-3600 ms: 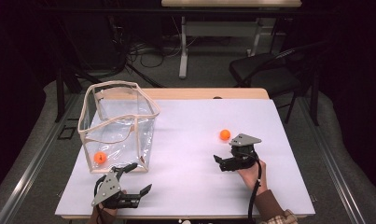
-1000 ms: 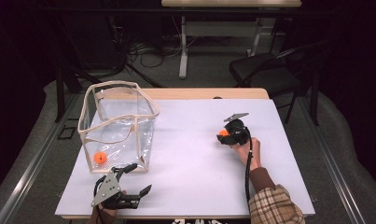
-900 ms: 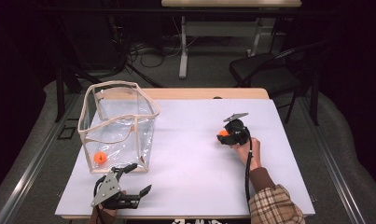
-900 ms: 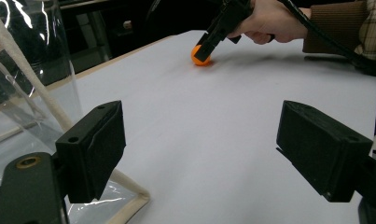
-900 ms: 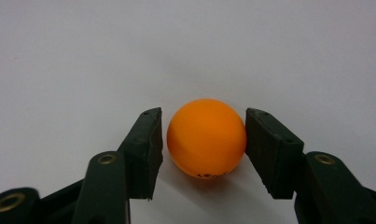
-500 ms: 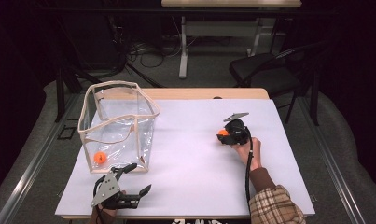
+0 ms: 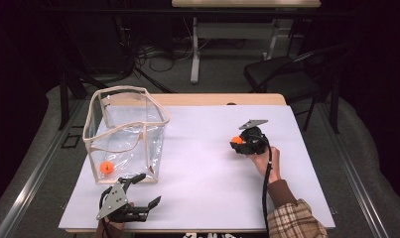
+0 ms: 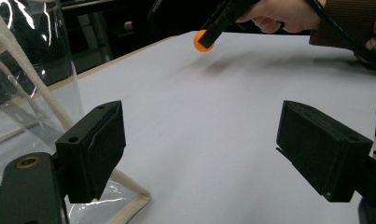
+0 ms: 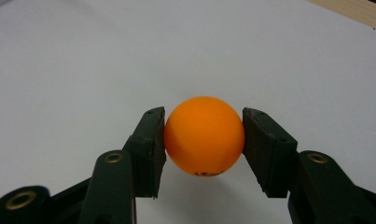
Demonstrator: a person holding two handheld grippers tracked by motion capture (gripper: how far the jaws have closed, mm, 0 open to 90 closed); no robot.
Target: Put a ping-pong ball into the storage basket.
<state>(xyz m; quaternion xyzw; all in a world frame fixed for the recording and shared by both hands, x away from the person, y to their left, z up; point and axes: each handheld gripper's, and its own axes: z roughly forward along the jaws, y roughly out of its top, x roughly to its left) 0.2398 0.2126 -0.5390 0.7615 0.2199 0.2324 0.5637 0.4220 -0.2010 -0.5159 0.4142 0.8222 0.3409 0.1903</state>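
Since the frame a few seconds back, my right gripper (image 7: pixel 238 141) has crossed to the orange ball (image 9: pixel 205 136) on the right half of the counter (image 7: pixel 202 163), and its jaws have just been closing with that ball between them; now the pads press on both sides of it, and in my left gripper view the ball (image 8: pixel 202 41) appears to hang just clear of the white surface with a faint shadow below. My left gripper (image 8: pixel 213 154) rests near the front edge with its jaws wide and nothing between them, just beside the near corner of the clear bag (image 7: pixel 125 134), where a second orange ball (image 7: pixel 106 167) already lies on the bottom. As I read it, the job is to carry the held ball over and drop it in with the other. To do that well I would keep the squeeze even, since a smooth round ball can pop out sideways, lift high enough to clear the bag's cream rim, come over the middle of the opening, and let go low so it does not bounce out. The soft walls may lean, so my free gripper could steady the rim.
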